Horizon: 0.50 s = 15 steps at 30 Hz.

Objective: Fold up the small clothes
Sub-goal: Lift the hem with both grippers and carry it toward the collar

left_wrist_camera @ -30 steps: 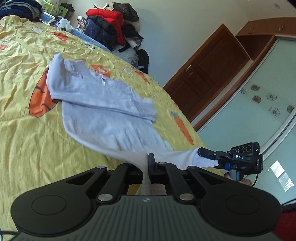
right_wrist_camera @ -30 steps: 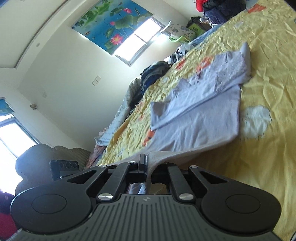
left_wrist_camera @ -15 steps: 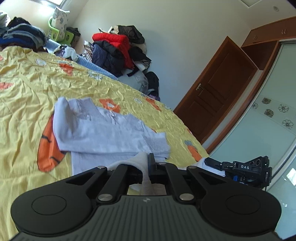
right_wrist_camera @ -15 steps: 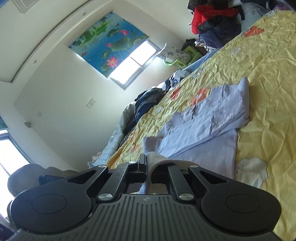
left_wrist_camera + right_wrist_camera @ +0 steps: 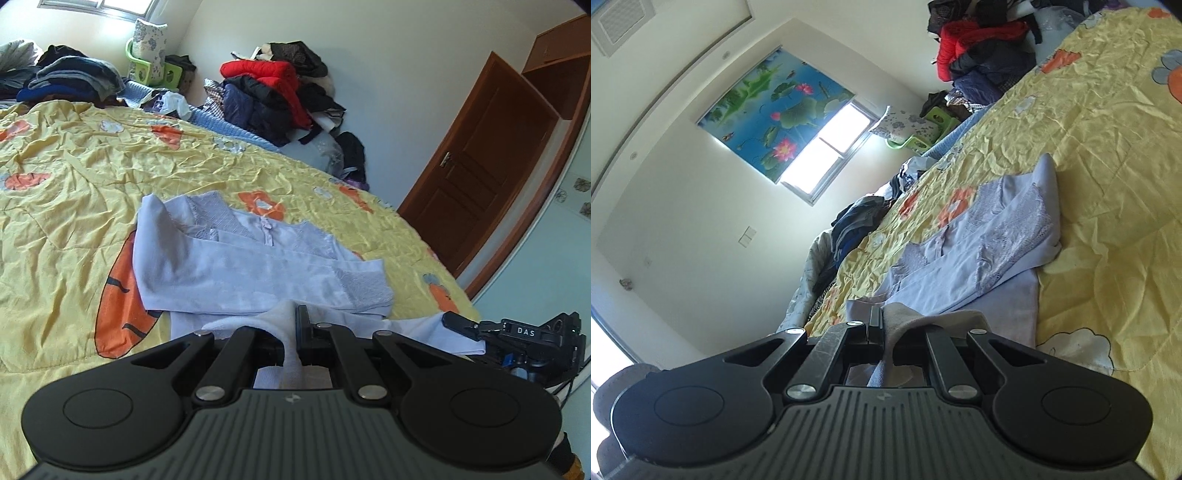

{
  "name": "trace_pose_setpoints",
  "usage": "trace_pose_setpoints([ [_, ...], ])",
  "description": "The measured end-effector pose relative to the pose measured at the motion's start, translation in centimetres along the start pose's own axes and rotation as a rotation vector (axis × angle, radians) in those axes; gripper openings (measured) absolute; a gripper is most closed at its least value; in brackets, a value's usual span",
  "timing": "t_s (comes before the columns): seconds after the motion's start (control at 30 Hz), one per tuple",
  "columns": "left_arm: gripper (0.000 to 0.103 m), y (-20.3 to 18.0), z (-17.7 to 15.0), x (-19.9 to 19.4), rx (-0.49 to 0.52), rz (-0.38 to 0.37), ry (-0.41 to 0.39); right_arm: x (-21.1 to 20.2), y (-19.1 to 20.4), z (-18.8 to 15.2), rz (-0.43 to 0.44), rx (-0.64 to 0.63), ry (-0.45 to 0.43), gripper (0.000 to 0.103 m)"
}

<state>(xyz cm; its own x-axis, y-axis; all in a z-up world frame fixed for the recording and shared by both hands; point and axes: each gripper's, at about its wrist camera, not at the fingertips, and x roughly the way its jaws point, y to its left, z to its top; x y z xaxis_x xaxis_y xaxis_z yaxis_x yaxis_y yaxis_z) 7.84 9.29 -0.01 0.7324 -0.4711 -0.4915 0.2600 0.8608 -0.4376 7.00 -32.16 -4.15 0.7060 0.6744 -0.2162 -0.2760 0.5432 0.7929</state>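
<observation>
A small pale lilac top (image 5: 258, 266) lies on the yellow bedspread (image 5: 66, 206), sleeves folded across its body; it also shows in the right wrist view (image 5: 990, 251). My left gripper (image 5: 295, 321) is shut on the top's bottom hem and holds it raised and carried over the body. My right gripper (image 5: 881, 325) is shut on the other end of the same hem; it shows in the left wrist view (image 5: 461, 325) at the right, pinching the cloth's corner.
Piles of dark and red clothes (image 5: 273, 92) lie at the far side of the bed, with a green basket (image 5: 147, 70). A brown door (image 5: 476, 177) stands at the right. A window with a lotus blind (image 5: 798, 122) is on the wall.
Both grippers have lifted the hem and carried it forward over the top, toward the collar. The hem's slack fold now sits near the folded sleeves.
</observation>
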Motion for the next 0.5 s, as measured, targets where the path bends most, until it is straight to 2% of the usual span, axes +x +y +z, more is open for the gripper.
trace_pose_setpoints([
  [0.3,0.002,-1.0,-0.7,1.3,0.064,0.084,0.028,0.6,-0.9,-0.7,-0.034,0.02,-0.002,0.009],
  [0.5,0.002,-1.3,-0.6,1.9,0.084,0.114,0.032,0.8,-1.3,-0.8,-0.045,0.034,-0.012,0.009],
])
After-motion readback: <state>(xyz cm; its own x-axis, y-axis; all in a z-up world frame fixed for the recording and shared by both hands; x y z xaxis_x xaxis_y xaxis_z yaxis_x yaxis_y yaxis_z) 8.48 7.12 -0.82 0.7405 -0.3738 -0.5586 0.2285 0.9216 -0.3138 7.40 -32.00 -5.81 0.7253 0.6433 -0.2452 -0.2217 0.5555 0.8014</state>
